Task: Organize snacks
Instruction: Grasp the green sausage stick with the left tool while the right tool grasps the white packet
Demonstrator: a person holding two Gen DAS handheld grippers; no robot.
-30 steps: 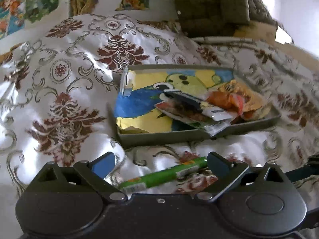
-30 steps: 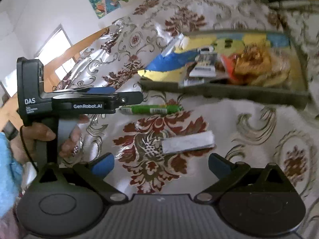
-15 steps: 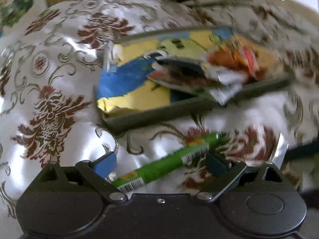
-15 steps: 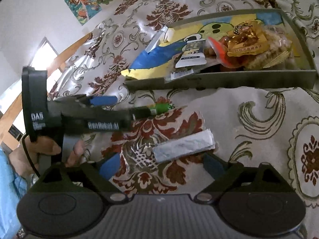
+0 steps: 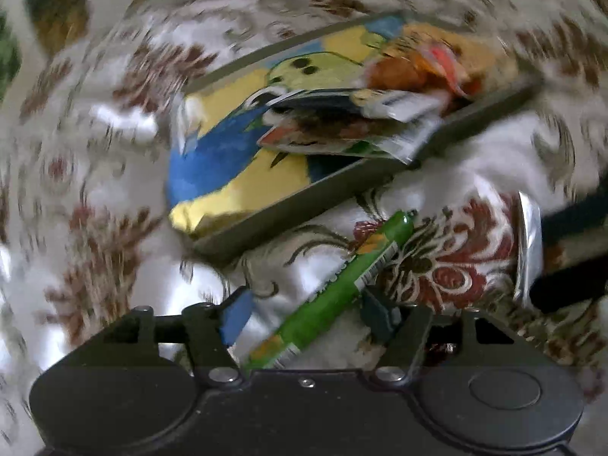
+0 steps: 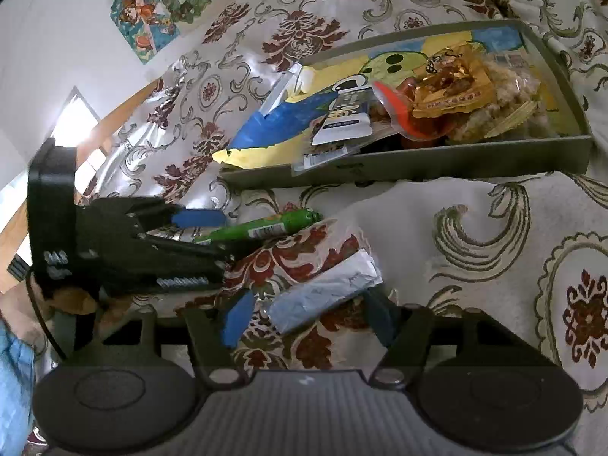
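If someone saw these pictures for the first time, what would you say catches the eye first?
Probably the tray at the far side of the patterned cloth, lined with a bright blue-and-yellow cartoon picture and heaped with snack packets. Next, the green stick lying between the left gripper's open fingers, and the silver packet between the right gripper's.

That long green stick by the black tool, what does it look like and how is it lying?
The green snack stick is a slim, glossy tube, plastic by the look, with a pinched end, yellow-orange patches and a white barcode label. It lies flat on the patterned cloth, just outside the grey tray, not in it. The left gripper has its fingers on either side of it; whether they press it cannot be told. A silver packet lies nearby, apart.
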